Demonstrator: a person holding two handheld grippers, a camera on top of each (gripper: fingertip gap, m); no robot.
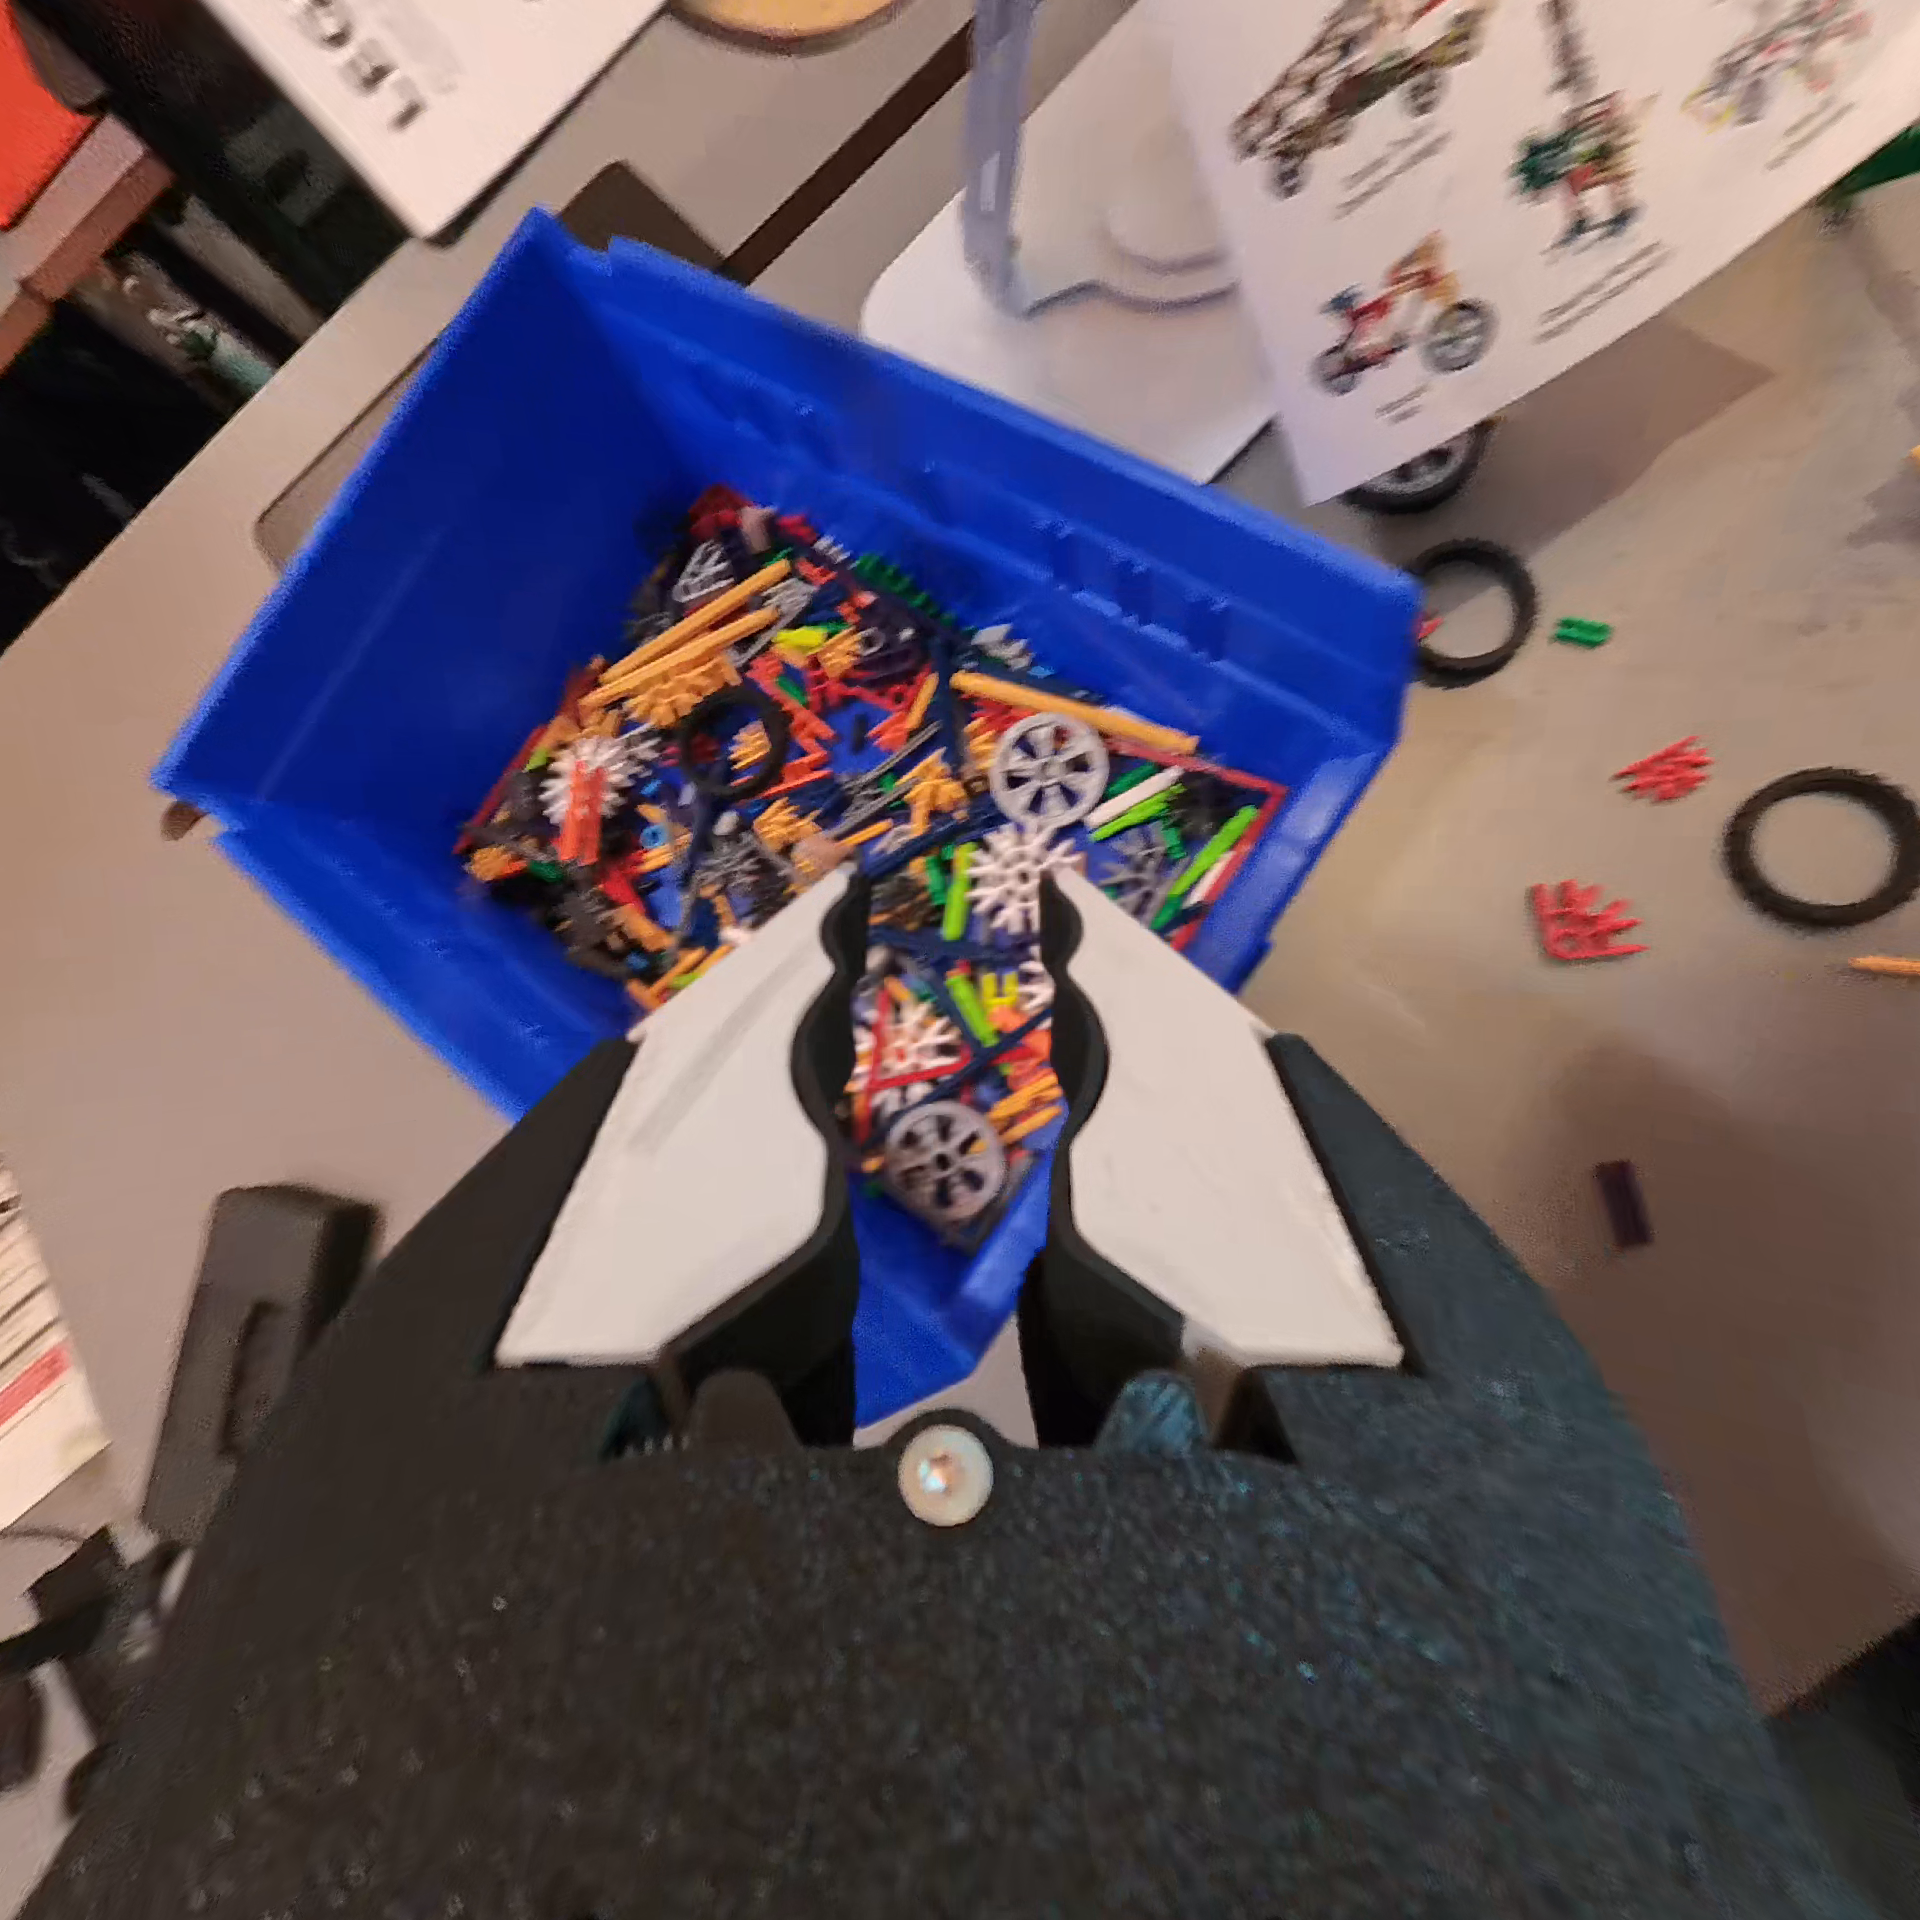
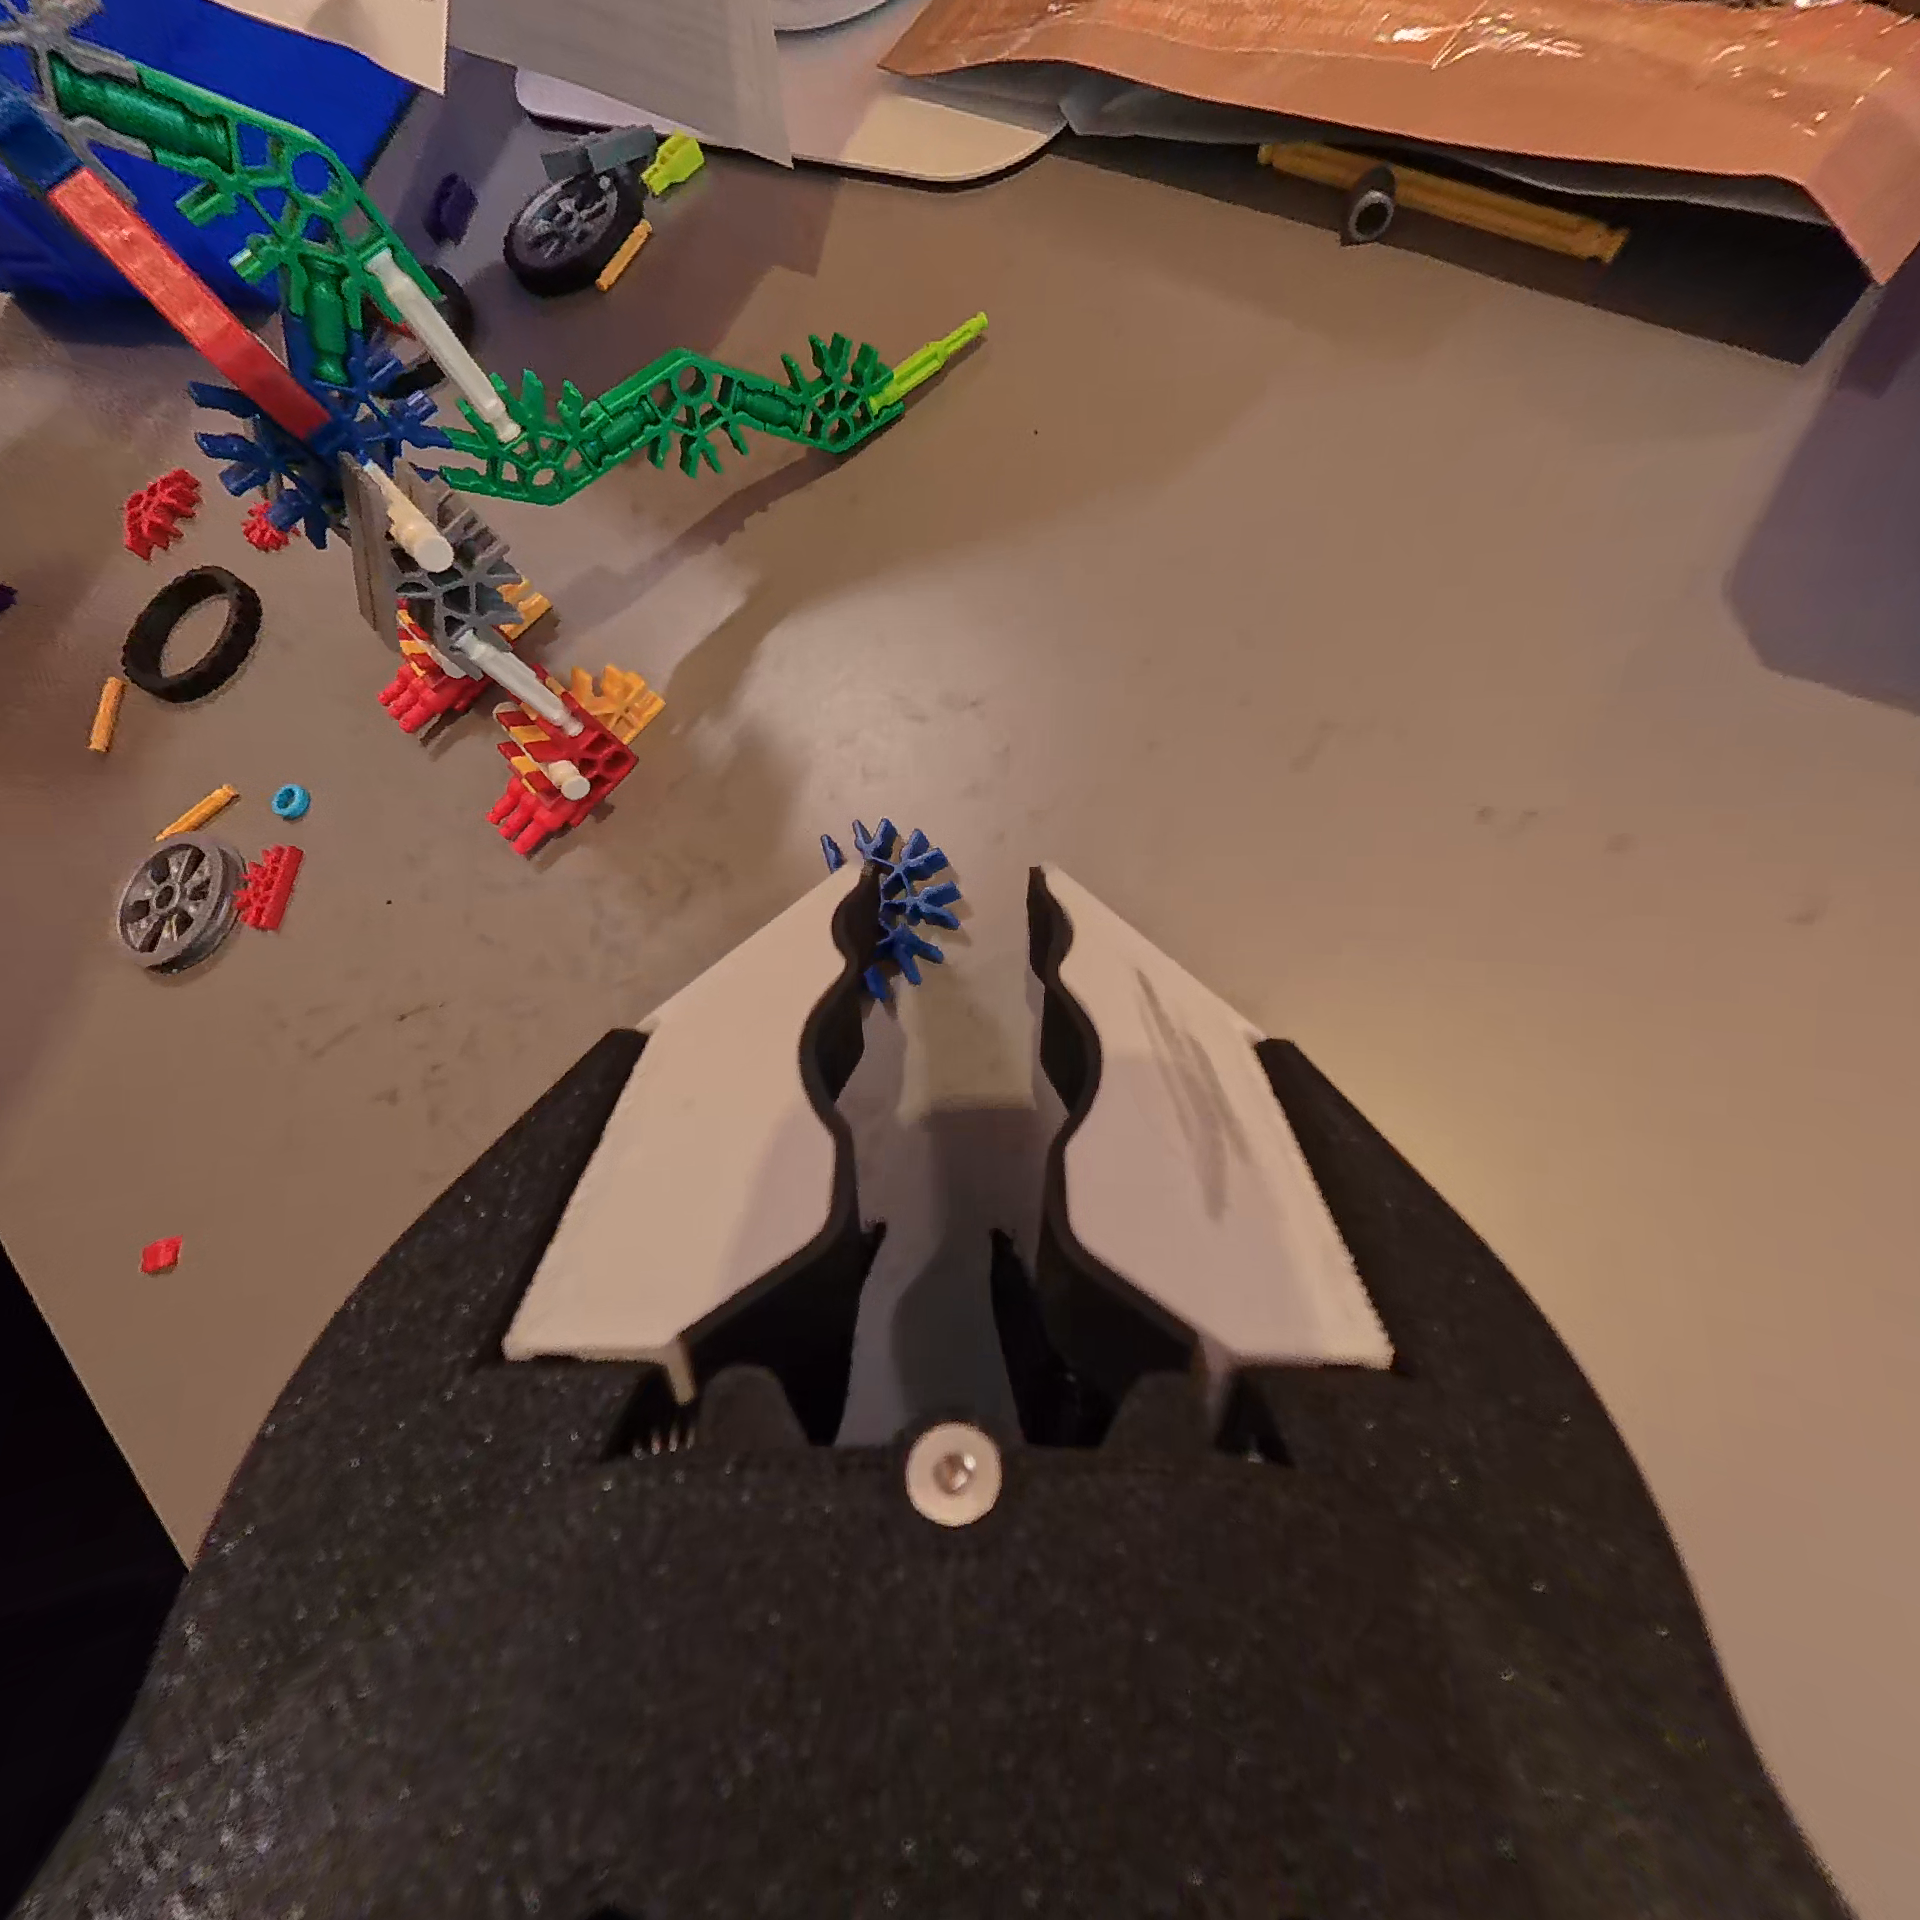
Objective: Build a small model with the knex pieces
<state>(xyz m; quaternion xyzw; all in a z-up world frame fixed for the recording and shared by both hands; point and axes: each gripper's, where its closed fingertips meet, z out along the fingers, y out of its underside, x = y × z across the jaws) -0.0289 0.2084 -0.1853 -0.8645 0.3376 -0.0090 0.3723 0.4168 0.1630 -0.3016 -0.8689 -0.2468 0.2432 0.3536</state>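
While left gripper [image 1: 948, 894] hovers over blue bin [image 1: 436, 582] of mixed rods and connectors, fingers apart, empty; right gripper [image 2: 948, 883] fingers apart on counter [image 2: 1351, 727], blue snowflake connector [image 2: 906, 904] between tips, against left finger; likely light, stiff, spiky plastic; grip across flat faces

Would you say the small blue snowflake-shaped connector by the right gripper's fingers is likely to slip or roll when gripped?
The blue connector looks like thin, stiff plastic, probably very light. Its spiky, flat shape should resist rolling. Lying against one finger of the open right gripper, it may skid across the smooth table when nudged.
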